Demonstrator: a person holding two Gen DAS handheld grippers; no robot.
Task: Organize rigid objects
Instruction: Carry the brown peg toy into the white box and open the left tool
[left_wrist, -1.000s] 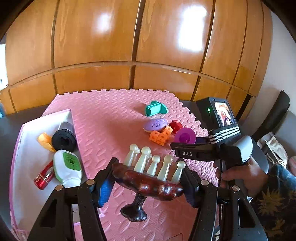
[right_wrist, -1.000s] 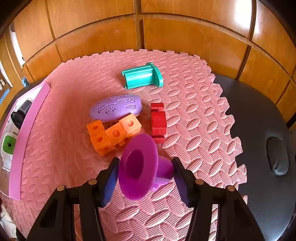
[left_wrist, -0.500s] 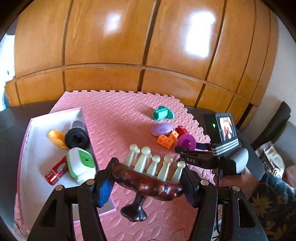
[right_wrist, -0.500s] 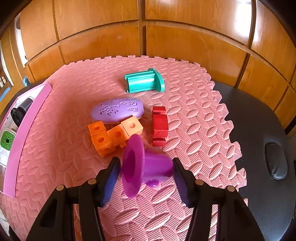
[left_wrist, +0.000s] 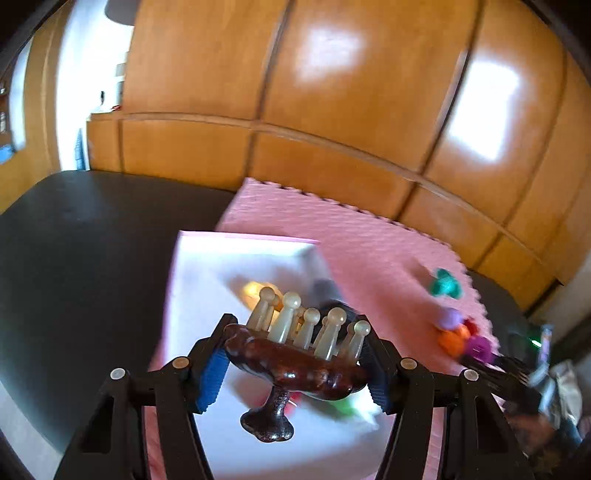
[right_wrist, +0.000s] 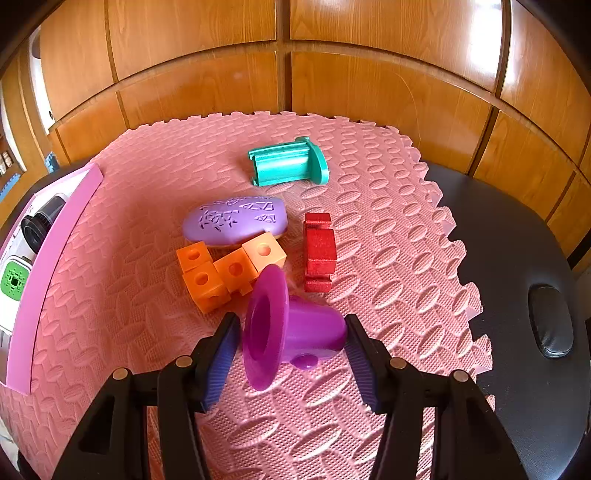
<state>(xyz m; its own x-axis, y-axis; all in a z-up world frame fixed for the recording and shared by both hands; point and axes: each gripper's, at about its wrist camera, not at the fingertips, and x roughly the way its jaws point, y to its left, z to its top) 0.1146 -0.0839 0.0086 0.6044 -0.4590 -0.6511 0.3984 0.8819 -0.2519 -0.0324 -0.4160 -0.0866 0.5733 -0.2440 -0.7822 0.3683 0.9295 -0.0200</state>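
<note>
My left gripper (left_wrist: 295, 363) is shut on a dark brown wooden massager (left_wrist: 295, 363) with several pale pegs, held above the white box with a pink rim (left_wrist: 207, 266). My right gripper (right_wrist: 291, 349) is shut on a purple flanged cup (right_wrist: 291, 328), held just above the pink foam mat (right_wrist: 388, 206). On the mat ahead lie orange cubes (right_wrist: 221, 269), a purple oval (right_wrist: 236, 219), a red block (right_wrist: 318, 251) and a teal piece (right_wrist: 288, 166).
The box (right_wrist: 48, 273) sits at the mat's left edge in the right wrist view, holding a black cylinder (right_wrist: 38, 225) and a white item with a green face (right_wrist: 14, 280). Black table (right_wrist: 517, 236) lies to the right. A wooden wall stands behind.
My left gripper has swung left with the massager, from over the mat to over the white box. My right gripper holds the purple cup, which has tilted more side-on.
</note>
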